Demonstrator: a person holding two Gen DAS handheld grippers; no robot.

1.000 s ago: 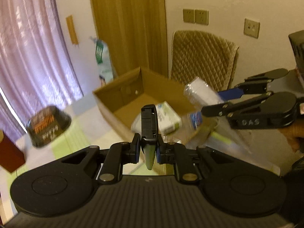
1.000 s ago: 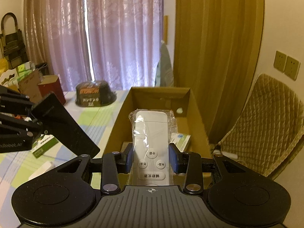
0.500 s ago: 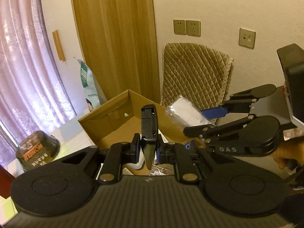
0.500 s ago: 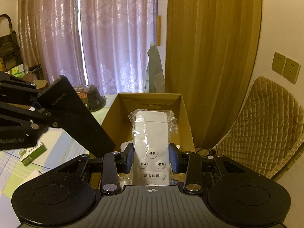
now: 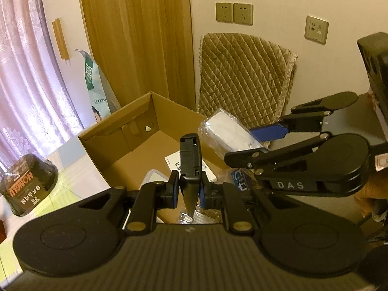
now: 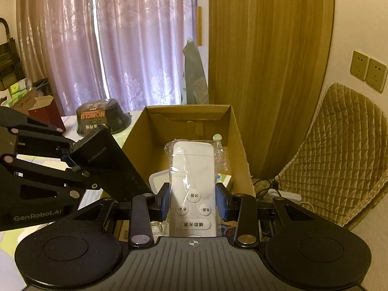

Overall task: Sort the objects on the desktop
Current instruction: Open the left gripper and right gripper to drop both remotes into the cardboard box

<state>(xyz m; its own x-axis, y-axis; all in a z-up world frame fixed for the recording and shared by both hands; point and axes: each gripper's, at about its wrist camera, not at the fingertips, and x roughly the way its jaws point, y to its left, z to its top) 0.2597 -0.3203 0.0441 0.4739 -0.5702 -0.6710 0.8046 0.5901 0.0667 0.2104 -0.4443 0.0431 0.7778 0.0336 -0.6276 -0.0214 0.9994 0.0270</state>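
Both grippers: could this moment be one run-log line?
left gripper: shut on flat black device | right gripper: shut on bagged white remote | both over open cardboard box

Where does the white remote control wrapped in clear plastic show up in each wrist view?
Left wrist view: white remote control wrapped in clear plastic sits right of centre, clamped by the right gripper above the open brown cardboard box.
Right wrist view: the remote is dead centre, between that gripper's fingers.
Shared landmark: the cardboard box.
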